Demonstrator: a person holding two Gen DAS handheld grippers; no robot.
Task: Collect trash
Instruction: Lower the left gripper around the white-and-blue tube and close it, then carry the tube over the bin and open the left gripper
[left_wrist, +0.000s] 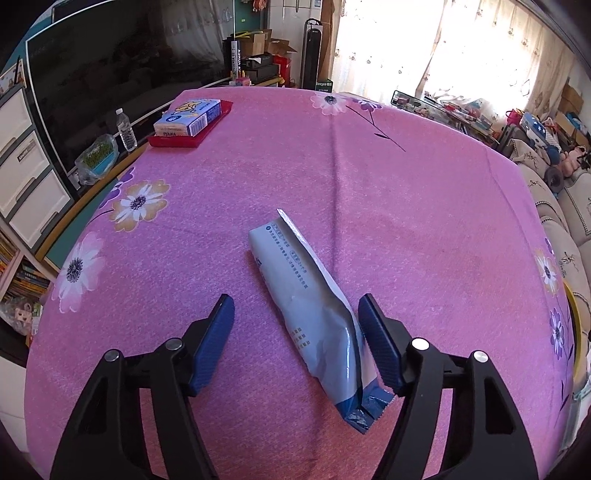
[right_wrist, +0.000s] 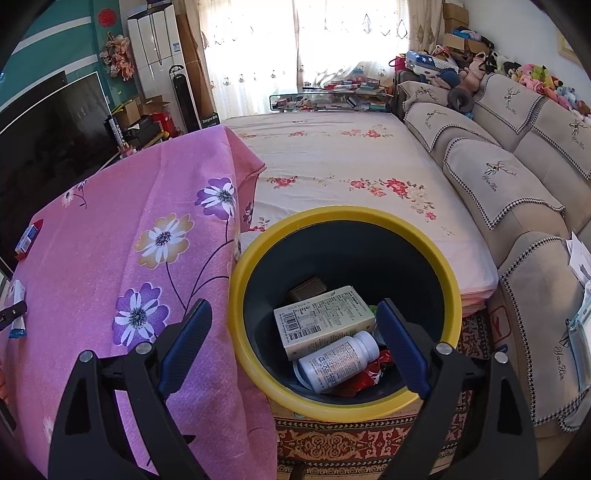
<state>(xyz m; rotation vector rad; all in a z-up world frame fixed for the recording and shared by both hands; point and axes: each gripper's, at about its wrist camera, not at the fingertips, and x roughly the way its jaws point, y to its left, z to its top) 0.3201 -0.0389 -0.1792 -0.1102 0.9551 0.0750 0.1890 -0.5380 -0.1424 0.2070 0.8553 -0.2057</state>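
Note:
A pale grey and blue wrapper (left_wrist: 295, 273), emptied and creased, lies flat on the pink flowered tablecloth (left_wrist: 424, 221). My left gripper (left_wrist: 295, 301) straddles its near half. The right pad touches the wrapper's edge, while the left pad stands well clear of it, so the jaws are open. In the right wrist view, my right gripper (right_wrist: 293, 302) hangs open and empty over a dark bin with a yellow rim (right_wrist: 236, 295). The bin holds a white box (right_wrist: 321, 321), a white pill bottle (right_wrist: 336, 362) and a red wrapper (right_wrist: 369, 376).
A red tray (left_wrist: 177, 142) with a blue box (left_wrist: 188, 118) sits at the table's far left corner. Beyond that edge stand a water bottle (left_wrist: 126, 129) and a large TV. The bin stands off the table's right side, beside a flowered mattress (right_wrist: 351, 177) and a sofa (right_wrist: 517, 184).

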